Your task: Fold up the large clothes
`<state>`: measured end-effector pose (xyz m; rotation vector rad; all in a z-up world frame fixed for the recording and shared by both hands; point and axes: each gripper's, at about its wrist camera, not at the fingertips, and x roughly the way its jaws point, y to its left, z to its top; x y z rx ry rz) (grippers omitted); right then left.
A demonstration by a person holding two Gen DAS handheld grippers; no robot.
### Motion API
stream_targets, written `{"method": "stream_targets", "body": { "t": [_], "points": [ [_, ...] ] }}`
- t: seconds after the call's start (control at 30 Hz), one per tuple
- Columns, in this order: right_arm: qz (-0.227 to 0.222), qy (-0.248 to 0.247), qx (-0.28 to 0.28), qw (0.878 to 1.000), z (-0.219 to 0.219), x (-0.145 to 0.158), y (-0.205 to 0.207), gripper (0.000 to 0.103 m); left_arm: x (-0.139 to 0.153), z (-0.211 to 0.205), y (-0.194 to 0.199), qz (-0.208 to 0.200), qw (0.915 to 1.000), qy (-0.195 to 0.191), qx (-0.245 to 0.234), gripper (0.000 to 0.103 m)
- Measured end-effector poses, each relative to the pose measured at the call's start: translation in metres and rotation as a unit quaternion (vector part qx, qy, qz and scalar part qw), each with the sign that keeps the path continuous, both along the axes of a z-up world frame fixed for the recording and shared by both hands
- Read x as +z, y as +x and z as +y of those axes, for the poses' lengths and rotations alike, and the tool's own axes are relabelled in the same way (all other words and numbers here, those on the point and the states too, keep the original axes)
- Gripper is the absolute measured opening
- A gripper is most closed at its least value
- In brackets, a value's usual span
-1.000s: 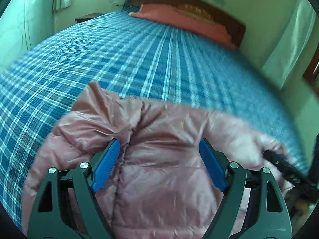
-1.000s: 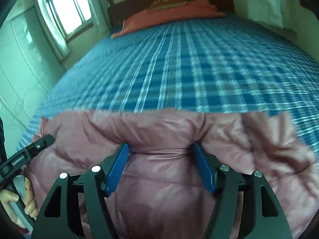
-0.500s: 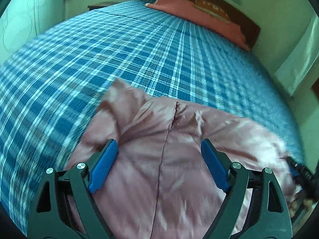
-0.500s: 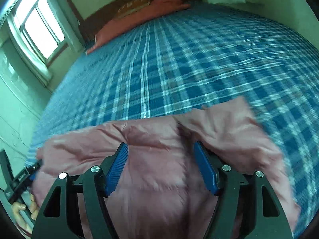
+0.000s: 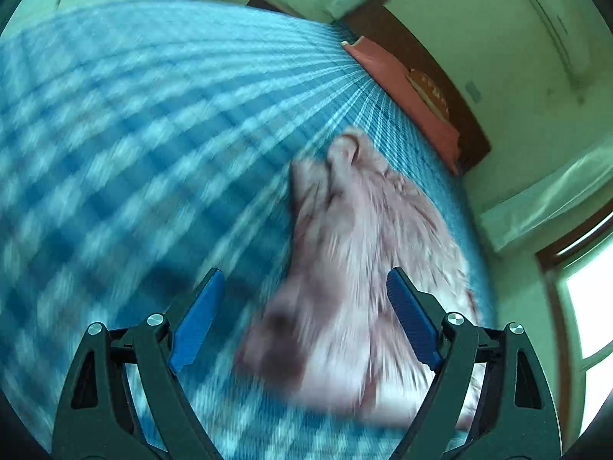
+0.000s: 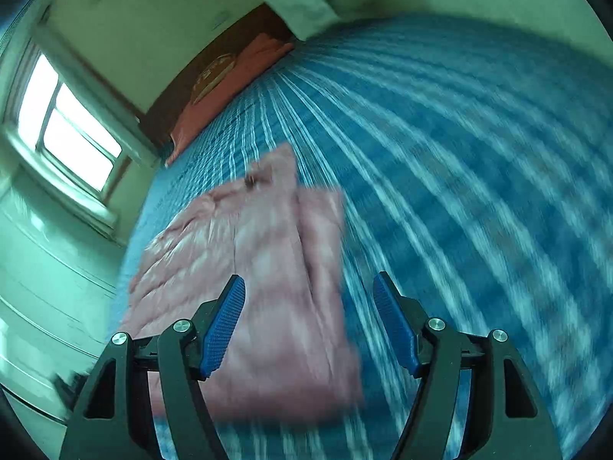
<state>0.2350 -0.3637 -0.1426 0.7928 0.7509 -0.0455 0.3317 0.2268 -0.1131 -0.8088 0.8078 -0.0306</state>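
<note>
A pink puffer jacket (image 5: pixel 367 253) lies folded on the blue plaid bedspread (image 5: pixel 115 153). It also shows in the right wrist view (image 6: pixel 253 268). My left gripper (image 5: pixel 306 318) is open and empty, above the jacket's left edge. My right gripper (image 6: pixel 310 322) is open and empty, above the jacket's right edge. Both views are tilted and blurred by motion.
A red pillow (image 5: pixel 406 92) lies against the dark wooden headboard (image 5: pixel 440 76) at the far end of the bed. A window (image 6: pixel 65 122) with a curtain is on the left wall in the right wrist view. The bedspread (image 6: pixel 479 191) stretches wide around the jacket.
Both grippers have pulled back from the jacket and rolled outward, so the views tilt. The jacket now looks smaller and farther off. Both jaws stay open.
</note>
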Motion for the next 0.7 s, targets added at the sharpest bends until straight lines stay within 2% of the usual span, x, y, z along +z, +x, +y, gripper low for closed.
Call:
{"method": "stream_targets", "body": {
  "t": [0.13, 0.2, 0.23, 0.3, 0.47, 0.53, 0.57, 0.6, 0.63, 0.67, 0.7],
  "points": [
    [-0.003, 0.071, 0.008, 0.997, 0.019, -0.028, -0.022, 0.069, -0.023, -0.013, -0.042, 0.002, 0.9979, -0.064, -0.002, 0.087],
    [0.001, 0.096, 0.010, 0.995, 0.029, -0.042, -0.018, 0.069, -0.032, -0.021, -0.045, 0.007, 0.9967, -0.080, -0.009, 0.087],
    [-0.003, 0.109, 0.009, 0.994, 0.033, -0.046, -0.016, 0.069, -0.033, -0.026, -0.045, 0.004, 0.9973, -0.074, 0.002, 0.088],
    [-0.015, 0.113, -0.004, 0.993, 0.038, -0.048, -0.008, 0.069, -0.030, -0.030, -0.040, -0.010, 0.9976, -0.068, 0.006, 0.089],
    [-0.035, 0.104, -0.026, 0.994, 0.045, -0.044, 0.019, 0.073, -0.037, -0.036, -0.021, -0.010, 0.9941, -0.103, 0.030, 0.089],
    [-0.033, 0.103, -0.032, 0.994, 0.043, -0.045, 0.031, 0.073, -0.036, -0.041, -0.019, -0.016, 0.9950, -0.089, 0.041, 0.089],
    [-0.033, 0.100, -0.034, 0.994, 0.044, -0.045, 0.033, 0.073, -0.035, -0.043, -0.016, -0.016, 0.9957, -0.079, 0.045, 0.087],
    [-0.033, 0.094, -0.040, 0.994, 0.044, -0.045, 0.035, 0.072, -0.035, -0.045, -0.014, -0.016, 0.9960, -0.073, 0.049, 0.070],
    [-0.033, 0.089, -0.045, 0.994, 0.044, -0.044, 0.036, 0.062, -0.036, -0.047, -0.011, -0.007, 0.9964, -0.068, 0.049, 0.062],
    [-0.032, 0.090, -0.044, 0.995, 0.044, -0.044, 0.037, 0.054, -0.039, -0.046, -0.008, 0.007, 0.9966, -0.066, 0.050, 0.044],
    [-0.034, 0.097, -0.040, 0.994, 0.042, -0.046, 0.038, 0.042, -0.042, -0.045, -0.007, 0.014, 0.9961, -0.069, 0.053, 0.035]
  ]
}}
